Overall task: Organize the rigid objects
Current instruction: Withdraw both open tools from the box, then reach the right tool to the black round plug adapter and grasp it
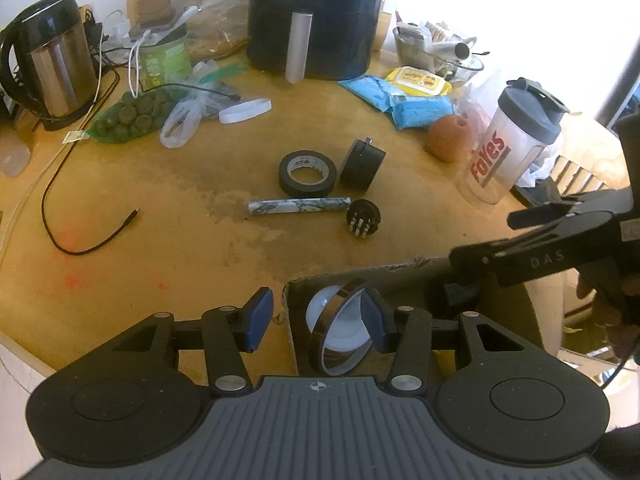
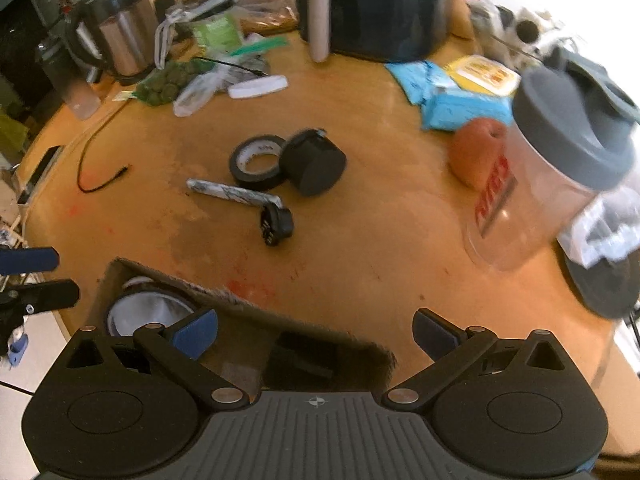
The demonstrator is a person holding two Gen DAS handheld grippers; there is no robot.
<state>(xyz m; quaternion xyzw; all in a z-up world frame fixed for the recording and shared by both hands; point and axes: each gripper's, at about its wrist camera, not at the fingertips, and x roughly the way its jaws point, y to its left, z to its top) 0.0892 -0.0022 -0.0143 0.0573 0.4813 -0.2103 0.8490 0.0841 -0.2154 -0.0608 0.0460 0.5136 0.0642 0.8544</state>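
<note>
The left gripper (image 1: 316, 322) hangs over the cardboard box (image 1: 400, 270) at six o'clock, jaws wide, gripping nothing; a tape ring (image 1: 340, 332) leans inside, seemingly dropped there; the right gripper (image 2: 316, 334) gapes empty; black tape (image 1: 307, 173) waits mid-table at twelve.

On the shaker (image 1: 516, 140) by my right side I read big red letters, "FoYes" as near as I can make them out, running up its clear wall; from my right wrist the same print is too blurred to read. My right gripper (image 1: 476, 276), seen from the left wrist, carries "DAS" in pale letters on its arm. The black tape roll (image 1: 307, 173) has small print on its inner core, and the yellow pack (image 1: 418, 80) and green bag (image 1: 166, 60) bear markings, all too small to read.
</note>
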